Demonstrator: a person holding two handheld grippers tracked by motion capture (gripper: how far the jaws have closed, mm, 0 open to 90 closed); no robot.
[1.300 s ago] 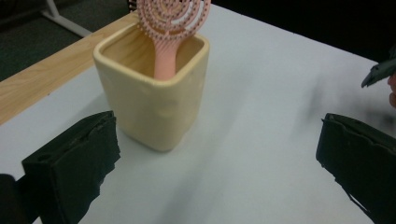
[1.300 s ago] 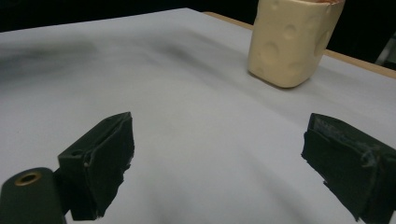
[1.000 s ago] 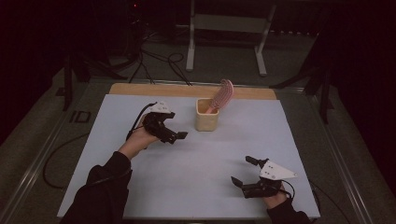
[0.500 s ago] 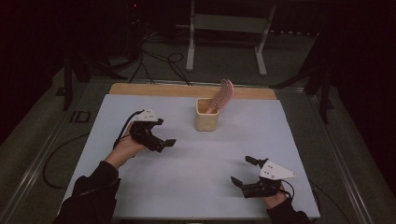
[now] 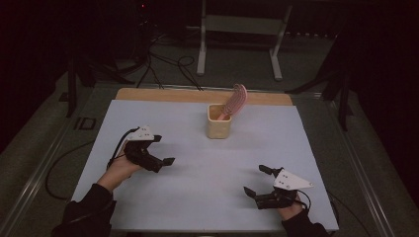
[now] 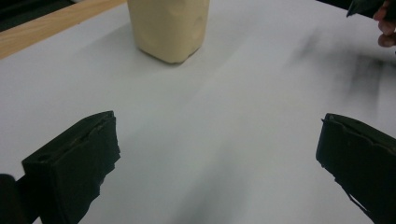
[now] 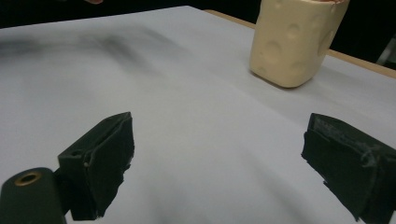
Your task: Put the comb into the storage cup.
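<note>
Room is lying mostly in darkness; light is falling on the table (image 5: 163,118) alone. A white sheet (image 5: 296,148) is covering the tabletop, leaving a wood strip (image 5: 163,95) showing along the far edge. Grey floor (image 5: 316,54) is surrounding it. A pale metal frame (image 5: 239,23) is standing far center. Black cables (image 5: 165,59) are trailing across the far left floor.

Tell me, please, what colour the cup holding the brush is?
The cup is cream, clearest in the right gripper view.
</note>
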